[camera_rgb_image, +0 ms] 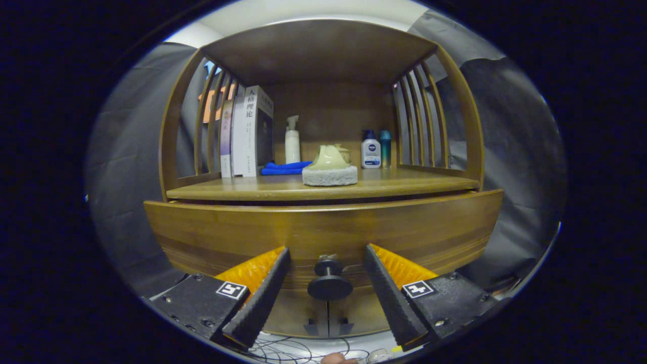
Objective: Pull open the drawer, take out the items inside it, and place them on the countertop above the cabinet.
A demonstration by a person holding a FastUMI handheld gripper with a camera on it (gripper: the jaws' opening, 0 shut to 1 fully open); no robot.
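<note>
gripper (327, 263) fingers spread wide, nothing pressed between them. drawer knob (329, 283), dark and round, sits in the gap between the two fingers, roughly centred, touching neither. just behind it the drawer front (323, 232), a broad curved wooden panel, looks flush with the cabinet, no visible gap along its top edge, so the drawer reads as closed; its contents are hidden. above it the countertop (404, 187), with a pale sponge-like pad (329, 175) near the front middle and a greenish lump resting on top of it. farther back: a folded blue cloth (284, 168) to the left of the pad, books (247, 134) standing upright at far left, a white pump bottle (292, 140) beside them, and a white bottle with dark cap (370, 150) and a teal bottle (385, 148) at far right. judgement: a closed drawer fits either a pull about to come or a drawer shut again after emptying; whether the counter items came from it cannot be told. fingers framing the knob suggest a grasp on it is in hand; that would call for closing squarely on the knob's stem or disc.
</note>
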